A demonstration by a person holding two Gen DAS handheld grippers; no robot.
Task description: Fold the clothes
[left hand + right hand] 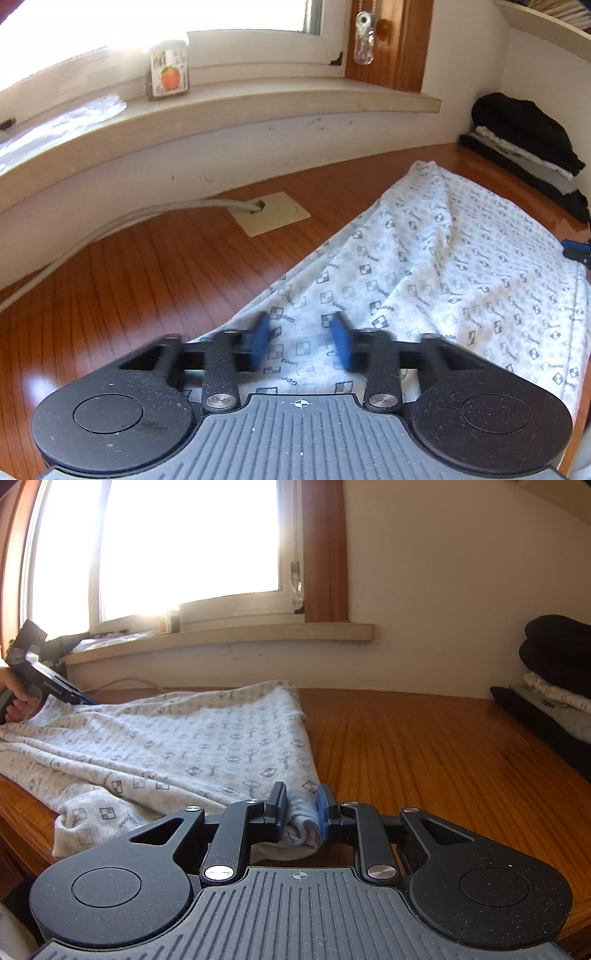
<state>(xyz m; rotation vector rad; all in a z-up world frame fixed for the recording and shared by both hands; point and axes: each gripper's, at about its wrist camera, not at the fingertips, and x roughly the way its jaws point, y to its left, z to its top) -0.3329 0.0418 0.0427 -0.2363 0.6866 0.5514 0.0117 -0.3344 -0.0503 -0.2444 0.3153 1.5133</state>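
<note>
At the near edge of the bench (424, 746), the right tool (302, 808) is clenched on a rolled corner of the printed grey garment (184, 746), with the cloth bunched between its blue pads. The garment lies spread over the wood and slumps a little over the front edge. At its other end the left tool (301, 339) stands released: its pads are apart and blurred above the cloth, and nothing is pinched between them. Whether they brush the fabric I cannot tell.

The step in hand looks like securing the second corner before a fold. To do it well, the left tool should close on the hem itself, taking both layers and not a loose ridge in the middle. Both corners should then lift together, so that the wrinkles running along the garment pull flat. The right grip should stay firm and low so the cloth does not slide off the bench.

Farther back, a stack of folded clothes (554, 672) sits against the wall, well apart from the garment. Beyond it runs the windowsill (258, 633).
</note>
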